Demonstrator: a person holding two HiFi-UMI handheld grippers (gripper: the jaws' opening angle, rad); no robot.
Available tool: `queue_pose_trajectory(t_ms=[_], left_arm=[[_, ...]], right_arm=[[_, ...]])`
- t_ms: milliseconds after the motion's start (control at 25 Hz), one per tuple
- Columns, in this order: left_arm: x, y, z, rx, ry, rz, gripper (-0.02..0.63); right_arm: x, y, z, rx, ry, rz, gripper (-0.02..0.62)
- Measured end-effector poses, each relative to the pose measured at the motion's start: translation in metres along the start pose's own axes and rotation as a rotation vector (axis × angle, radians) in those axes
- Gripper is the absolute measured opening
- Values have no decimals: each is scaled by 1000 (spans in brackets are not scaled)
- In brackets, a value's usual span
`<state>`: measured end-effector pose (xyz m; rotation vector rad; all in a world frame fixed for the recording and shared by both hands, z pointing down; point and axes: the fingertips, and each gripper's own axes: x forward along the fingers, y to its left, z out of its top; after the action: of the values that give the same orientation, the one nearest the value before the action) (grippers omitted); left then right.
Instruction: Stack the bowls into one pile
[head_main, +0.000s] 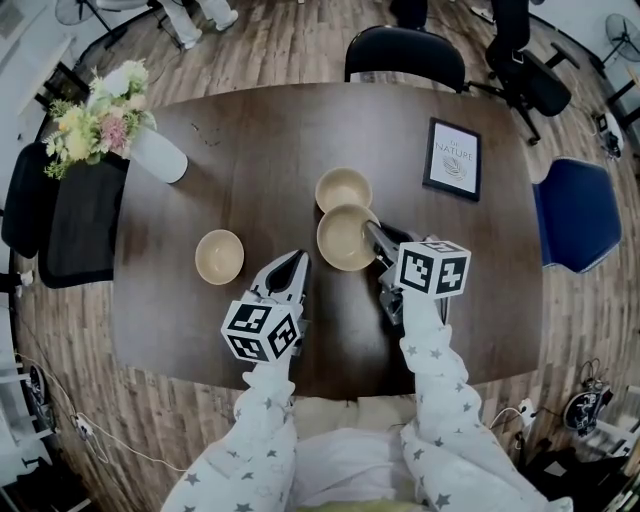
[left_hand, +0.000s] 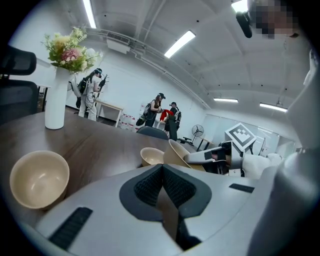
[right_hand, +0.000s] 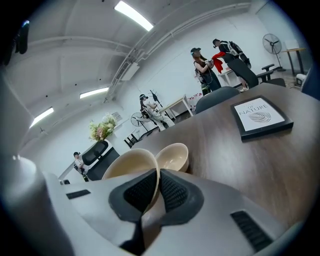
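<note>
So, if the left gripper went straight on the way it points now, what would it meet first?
Likely the far bowl, straight beyond its shut fingers. The tilted bowl in the right gripper lies close beside that line, so depth leaves some doubt.

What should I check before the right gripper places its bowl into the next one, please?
1. Right gripper clamped on the held bowl's rim: ok.
2. Held bowl level: not ok, it is tilted.
3. Held bowl over the target bowl: not ok, it is beside it, on the near side.
4. Target bowl upright and empty: ok.
5. Left gripper shut, empty, off to the side: ok.
6. Third bowl upright, standing apart: ok.
</note>
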<state>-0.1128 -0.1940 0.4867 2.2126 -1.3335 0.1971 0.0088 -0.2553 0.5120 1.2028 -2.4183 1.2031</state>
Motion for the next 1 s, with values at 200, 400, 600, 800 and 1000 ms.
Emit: queue_pose_trajectory(t_ms=[200,400,600,800,1000], left_arm=[[16,0,7,13,2,-28,25],[31,6,12,13,4,-33,25],[39,12,13,3,8,-35,25],[46,18,8,-12,18,-34,25],[48,23,5,-21,26,-31,25]], right_arm=[[10,-10,19,35,-62,-54,35],[17,-22,40,88,-128,-112,35],[25,-34,54,110,-160,-170,35],[38,-42,57,128,-168,-203,35],[51,-46,53,75,-126,-248,35]])
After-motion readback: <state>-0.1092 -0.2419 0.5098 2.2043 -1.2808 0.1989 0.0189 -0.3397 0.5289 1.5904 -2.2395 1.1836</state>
